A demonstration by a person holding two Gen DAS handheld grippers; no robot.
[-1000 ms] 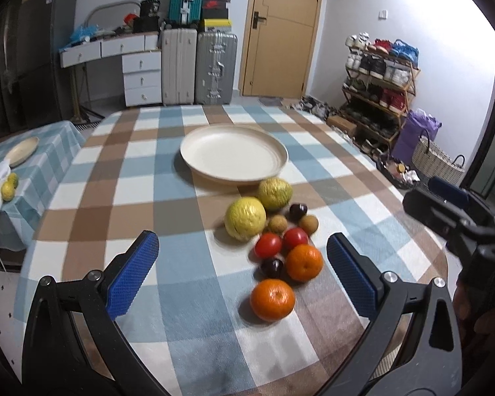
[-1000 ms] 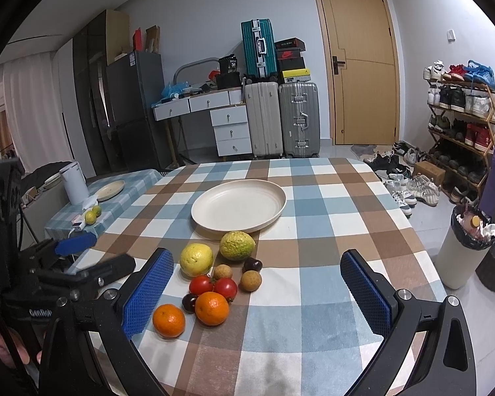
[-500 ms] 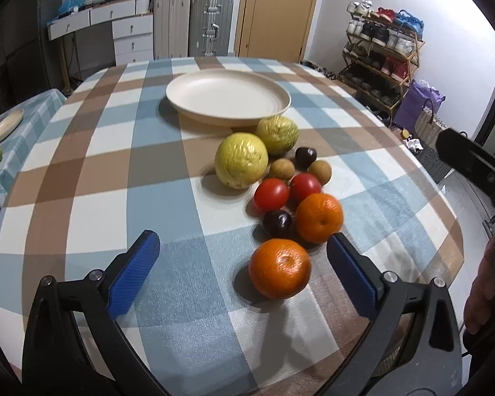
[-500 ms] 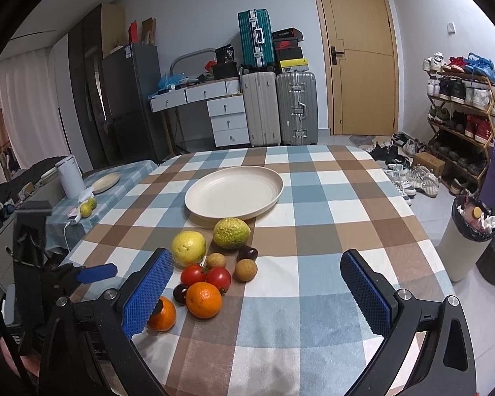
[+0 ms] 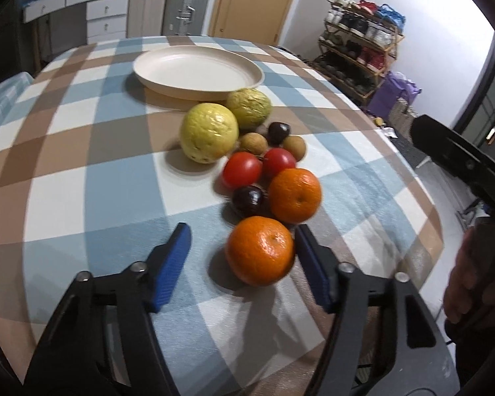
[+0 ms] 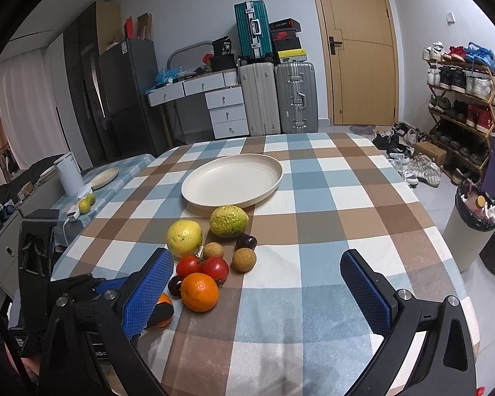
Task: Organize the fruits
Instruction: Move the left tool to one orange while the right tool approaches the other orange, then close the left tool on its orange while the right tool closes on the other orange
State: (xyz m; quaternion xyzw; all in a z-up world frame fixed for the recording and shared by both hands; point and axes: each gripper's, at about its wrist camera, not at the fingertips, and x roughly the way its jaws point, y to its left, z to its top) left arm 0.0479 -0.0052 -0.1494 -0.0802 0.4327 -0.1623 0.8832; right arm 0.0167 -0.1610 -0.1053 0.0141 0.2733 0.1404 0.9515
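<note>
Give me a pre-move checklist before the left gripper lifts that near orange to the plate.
1. Near orange between the left gripper fingers: ok; jaws have just been closing.
2. Both pads pressing on it: not ok; the right-hand pad looks to touch, the other stands apart.
3. Neighbours out of the jaws: ok; second orange and plum lie beyond the fingertips.
4. Plate free to receive fruit: ok.
5. Right gripper out of the way: ok; open, holding nothing.
</note>
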